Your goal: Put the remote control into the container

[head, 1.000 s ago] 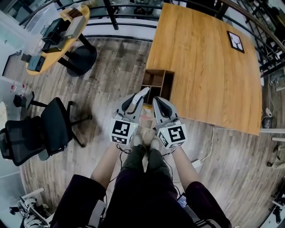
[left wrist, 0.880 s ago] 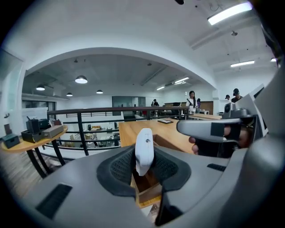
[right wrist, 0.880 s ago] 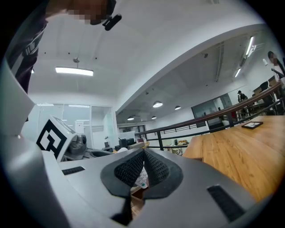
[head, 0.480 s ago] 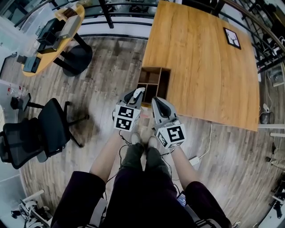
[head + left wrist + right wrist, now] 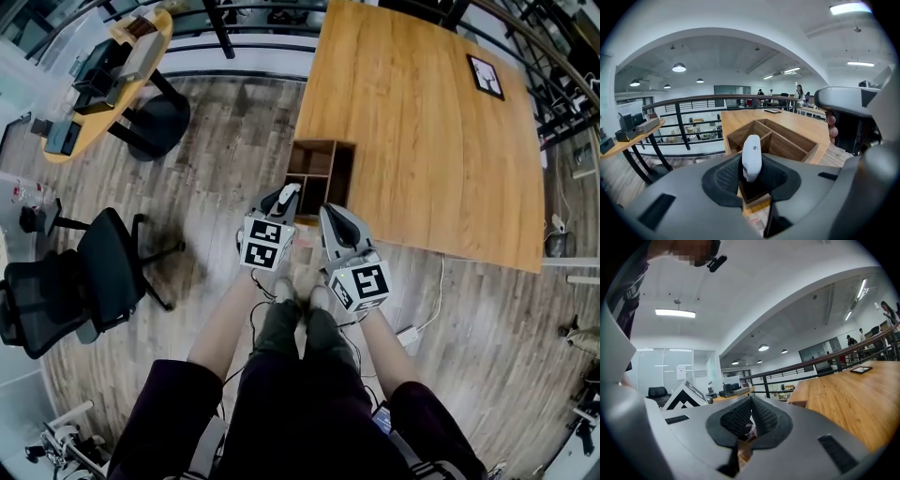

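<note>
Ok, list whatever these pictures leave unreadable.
Remote control: lower end buried between the left gripper's pads, left gripper view.
Container: nearest compartment's floor blocked by that gripper there; shadowed in the head view.
Framed item on the table: too small, head view.
Wooden sliver below the right gripper's shut jaws: unidentifiable, right gripper view.

Bright, even indoor light. Left gripper view: round ceiling lamps (image 5: 678, 68) at 10 o'clock, strip light (image 5: 849, 8) blown out at 1 o'clock. Head view: wooden table (image 5: 422, 122) evenly lit, floor shadows soft. Strong fisheye, so the railing (image 5: 693, 100) bows and the corners go black. White remote control (image 5: 751, 152) slightly overexposed. Left gripper (image 5: 751, 164) body soft at 6 o'clock.
</note>
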`<action>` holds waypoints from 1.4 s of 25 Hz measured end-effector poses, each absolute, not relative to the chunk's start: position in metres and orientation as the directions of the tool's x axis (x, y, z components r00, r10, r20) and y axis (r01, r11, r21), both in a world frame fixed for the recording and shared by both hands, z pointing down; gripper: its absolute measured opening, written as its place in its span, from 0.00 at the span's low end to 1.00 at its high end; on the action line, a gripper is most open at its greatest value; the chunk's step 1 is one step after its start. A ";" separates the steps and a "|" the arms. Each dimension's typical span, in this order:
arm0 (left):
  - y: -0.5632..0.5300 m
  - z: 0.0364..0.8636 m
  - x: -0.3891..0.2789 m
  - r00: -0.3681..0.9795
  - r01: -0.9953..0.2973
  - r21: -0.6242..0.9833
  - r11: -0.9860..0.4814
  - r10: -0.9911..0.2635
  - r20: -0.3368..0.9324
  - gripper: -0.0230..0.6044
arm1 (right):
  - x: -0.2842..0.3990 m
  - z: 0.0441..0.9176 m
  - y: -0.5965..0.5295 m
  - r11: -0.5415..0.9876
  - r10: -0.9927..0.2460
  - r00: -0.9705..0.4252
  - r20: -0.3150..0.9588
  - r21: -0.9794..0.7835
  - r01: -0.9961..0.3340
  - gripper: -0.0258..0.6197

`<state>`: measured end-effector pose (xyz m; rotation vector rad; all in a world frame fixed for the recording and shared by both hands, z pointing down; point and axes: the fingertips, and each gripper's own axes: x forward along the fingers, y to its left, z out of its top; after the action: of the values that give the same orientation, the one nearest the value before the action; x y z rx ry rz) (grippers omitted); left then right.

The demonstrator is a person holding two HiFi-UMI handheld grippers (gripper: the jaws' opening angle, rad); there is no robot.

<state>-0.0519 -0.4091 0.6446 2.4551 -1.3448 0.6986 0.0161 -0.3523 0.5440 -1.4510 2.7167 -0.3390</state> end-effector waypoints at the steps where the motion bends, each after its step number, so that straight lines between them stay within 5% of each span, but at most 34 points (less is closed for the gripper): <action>1: -0.410 0.645 -0.052 0.455 -0.841 -0.014 -0.541 -0.721 0.522 0.20 | 0.016 0.545 -0.353 0.536 -0.826 -0.560 0.066 -0.214 -0.816 0.07; 21: -0.400 0.650 -0.049 0.461 -0.825 -0.059 -0.562 -0.729 0.506 0.32 | 0.014 0.548 -0.353 0.542 -0.820 -0.568 0.071 -0.223 -0.810 0.07; 35: -0.374 0.530 -0.064 0.473 -0.842 -0.096 -0.531 -0.812 0.343 0.32 | 0.022 0.476 -0.343 0.539 -0.829 -0.556 0.055 -0.183 -0.822 0.07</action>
<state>-0.0645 -0.3740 0.5295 2.6209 -1.4754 0.5386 0.0219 -0.3434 0.4757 -1.4608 2.7225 -0.2927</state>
